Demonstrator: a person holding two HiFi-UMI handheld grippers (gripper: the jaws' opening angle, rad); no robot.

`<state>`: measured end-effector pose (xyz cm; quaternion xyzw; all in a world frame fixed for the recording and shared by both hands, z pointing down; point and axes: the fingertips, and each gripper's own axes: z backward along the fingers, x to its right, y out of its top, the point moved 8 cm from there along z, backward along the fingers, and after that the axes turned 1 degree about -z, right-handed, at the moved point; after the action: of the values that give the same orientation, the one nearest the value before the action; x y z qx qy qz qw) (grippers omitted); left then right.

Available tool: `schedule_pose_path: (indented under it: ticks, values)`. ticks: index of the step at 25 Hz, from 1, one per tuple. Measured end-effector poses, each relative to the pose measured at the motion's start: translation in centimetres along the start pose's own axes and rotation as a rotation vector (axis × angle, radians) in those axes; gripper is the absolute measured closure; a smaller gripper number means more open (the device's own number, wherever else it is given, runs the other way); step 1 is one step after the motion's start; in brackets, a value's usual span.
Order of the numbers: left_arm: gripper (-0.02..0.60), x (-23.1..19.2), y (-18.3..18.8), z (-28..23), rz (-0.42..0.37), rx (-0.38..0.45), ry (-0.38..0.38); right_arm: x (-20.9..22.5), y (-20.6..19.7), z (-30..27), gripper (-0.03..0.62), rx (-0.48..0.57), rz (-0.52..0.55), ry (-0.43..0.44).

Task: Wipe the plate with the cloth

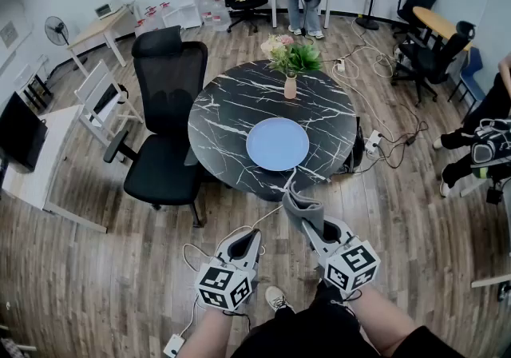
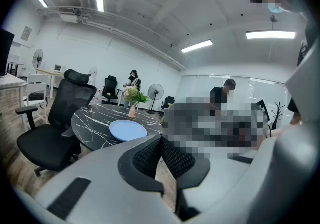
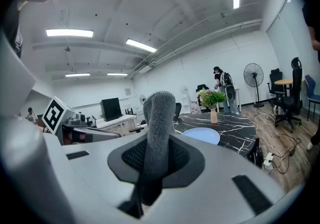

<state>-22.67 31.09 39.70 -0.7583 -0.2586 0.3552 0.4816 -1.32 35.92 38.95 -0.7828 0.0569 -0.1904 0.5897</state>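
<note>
While right gripper (image 3: 156, 154) clamps grey cloth (image 3: 160, 118), left gripper (image 2: 161, 154) is closed, empty; blue plate (image 1: 277, 144) on far table (image 1: 219, 113).

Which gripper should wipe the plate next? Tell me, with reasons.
Right. The right gripper is shut on the cloth and sits nearer the plate. The left gripper is shut, empty, and farther back.

Pale blue plate (image 1: 277, 144), grey cloth (image 3: 159, 128), black white-veined table (image 1: 223, 121)
</note>
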Motion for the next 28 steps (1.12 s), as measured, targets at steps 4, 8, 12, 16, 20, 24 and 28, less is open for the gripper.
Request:
schedule_pose_path:
  ticks: [4, 8, 12, 16, 20, 24, 28]
  values:
    - [0.563, -0.5, 0.3, -0.4, 0.003, 0.000, -0.002, 0.3, 0.1, -0.7, 0.537, 0.001, -0.002, 0.002]
    - [0.563, -1.1, 0.4, -0.8, 0.007, 0.004, -0.001, 0.4, 0.3, -1.4, 0.537, -0.001, 0.000, 0.000]
    - [0.563, -1.5, 0.5, -0.8, 0.011, 0.004, 0.002, 0.4, 0.3, -1.8, 0.537, 0.003, -0.016, 0.010]
    - [0.563, -1.8, 0.6, -0.7, 0.011, 0.007, 0.003, 0.2, 0.6, -2.1, 0.536, 0.015, -0.019, 0.012]
    - [0.563, -1.9, 0.6, -0.5, 0.011, 0.003, -0.004, -0.1, 0.9, -2.0, 0.536, 0.018, -0.010, 0.004]
    - [0.563, -2.0, 0.3, -0.7, 0.011, 0.001, -0.006, 0.2, 0.8, -1.9, 0.536, 0.024, -0.009, -0.006]
    - [0.563, -1.8, 0.4, -1.3, 0.016, -0.002, 0.000, 0.9, 0.8, -2.0, 0.536, 0.021, -0.008, -0.002]
